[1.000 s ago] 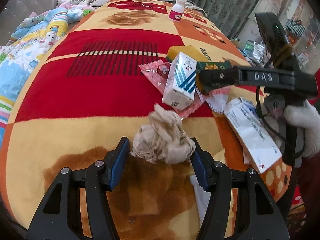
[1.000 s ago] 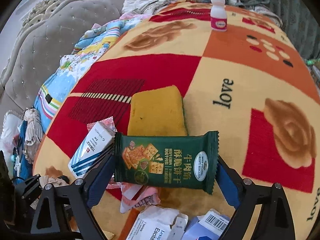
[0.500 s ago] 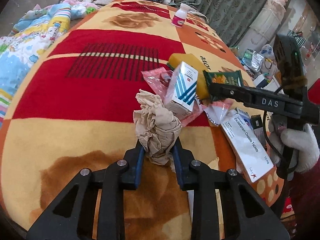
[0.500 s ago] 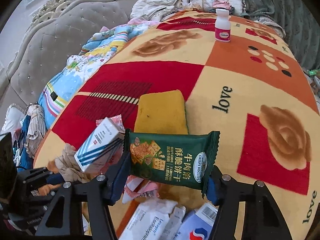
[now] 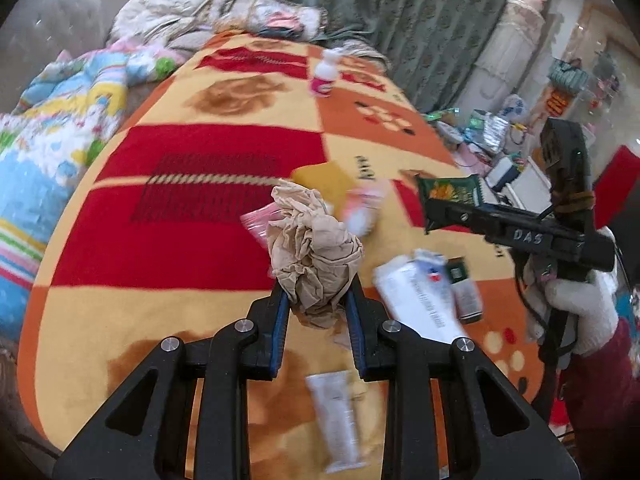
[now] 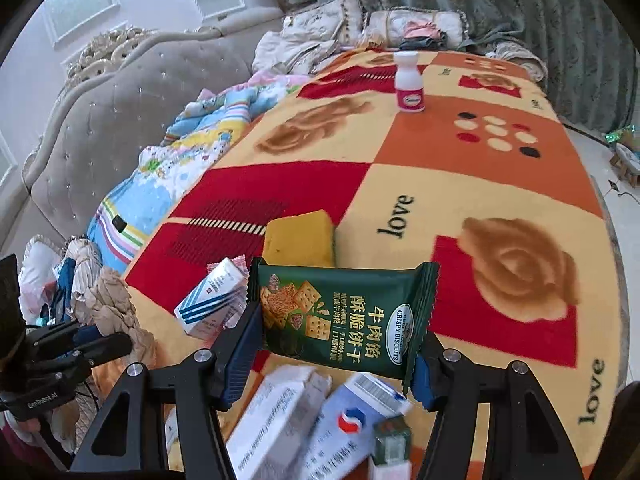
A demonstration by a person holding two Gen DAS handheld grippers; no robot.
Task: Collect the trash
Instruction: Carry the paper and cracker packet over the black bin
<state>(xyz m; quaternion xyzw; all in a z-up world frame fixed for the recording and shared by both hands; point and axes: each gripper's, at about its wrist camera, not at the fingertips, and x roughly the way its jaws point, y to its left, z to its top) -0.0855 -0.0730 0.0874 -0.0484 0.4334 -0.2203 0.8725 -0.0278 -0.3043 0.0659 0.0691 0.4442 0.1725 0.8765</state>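
Left hand-held gripper (image 5: 316, 300): closed tight on a crumpled tissue (image 5: 312, 248), which is now raised clear of the blanket; a second ago the tissue lay on the blanket between jaws spread wide.
Right hand-held gripper (image 6: 336, 344): closed across the width of a green biscuit packet (image 6: 344, 316), pinched at its two crimped ends; the packet is carried higher above the clutter than a second ago.
Surface: a patterned blanket (image 6: 460, 184) is spread over what looks like a bed or counter; which of the two cannot be told.
Left behind, near: flat white paper packs (image 6: 276, 432) and a small green box (image 6: 394, 440) lie under the right hand-held gripper; a white tube (image 5: 336, 412) lies below the left one.
Left behind, middle: a striped carton (image 6: 212, 300), a pink wrapper (image 5: 256, 220) and a yellow sponge (image 6: 300, 240) are bunched together.
Far end: a small white bottle (image 6: 409, 84) stands upright, well apart from the rest.
Meaning for the task: two pieces of trash are judged secured and lifted; a bin is not seen in either view, so carrying and dropping remain, and several items are yet to be picked up.
Risk: the tissue is soft and may slip from the grip.
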